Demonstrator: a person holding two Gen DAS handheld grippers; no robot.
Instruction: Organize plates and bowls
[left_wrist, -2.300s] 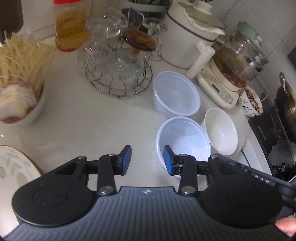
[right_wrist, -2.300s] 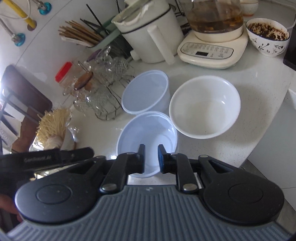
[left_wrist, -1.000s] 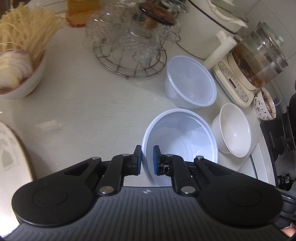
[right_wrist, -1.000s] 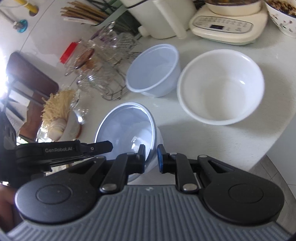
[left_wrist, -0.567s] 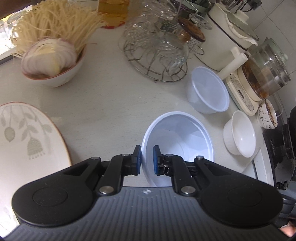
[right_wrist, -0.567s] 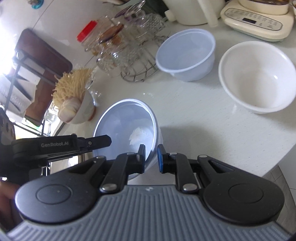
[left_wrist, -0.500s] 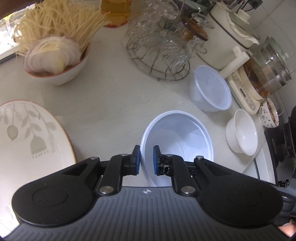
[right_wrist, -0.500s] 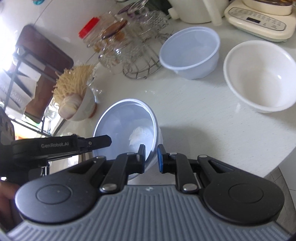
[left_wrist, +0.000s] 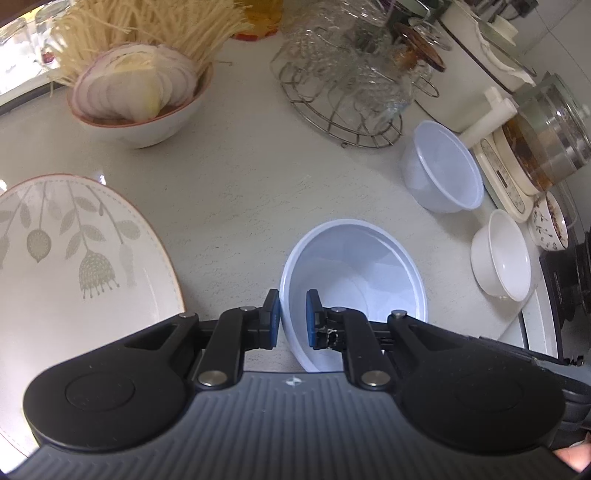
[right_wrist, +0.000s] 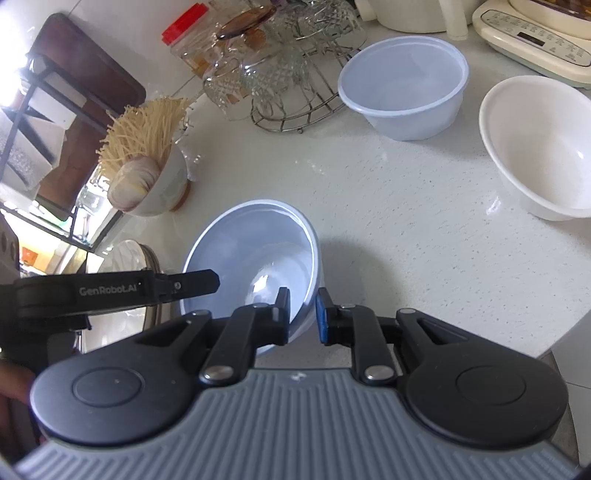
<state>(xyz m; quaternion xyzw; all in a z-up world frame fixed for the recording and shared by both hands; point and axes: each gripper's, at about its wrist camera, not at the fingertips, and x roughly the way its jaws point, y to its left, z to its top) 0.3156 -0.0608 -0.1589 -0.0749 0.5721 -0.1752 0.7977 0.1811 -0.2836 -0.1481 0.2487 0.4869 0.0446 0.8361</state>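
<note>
A translucent plastic bowl (left_wrist: 354, 273) hangs tilted just above the counter, gripped at two sides. My left gripper (left_wrist: 293, 314) is shut on its near rim, one pad inside and one outside. My right gripper (right_wrist: 303, 314) is shut on the opposite rim of the same bowl (right_wrist: 251, 258); the left gripper's fingers (right_wrist: 192, 284) show at the bowl's left edge there. A second plastic bowl (left_wrist: 443, 173) and a white ceramic bowl (left_wrist: 502, 258) stand to the right. A leaf-patterned plate (left_wrist: 74, 258) lies at the left.
A bowl of sliced onion and noodles (left_wrist: 140, 96) sits at the back left. A wire rack of glasses (left_wrist: 343, 81) and a tea maker (left_wrist: 535, 140) line the back. The counter edge (right_wrist: 554, 332) runs at the right; a hob is beyond it.
Both grippers have carried the plastic bowl leftward across the counter, away from the other two bowls. The patterned plate and the onion bowl now sit much closer in view.
</note>
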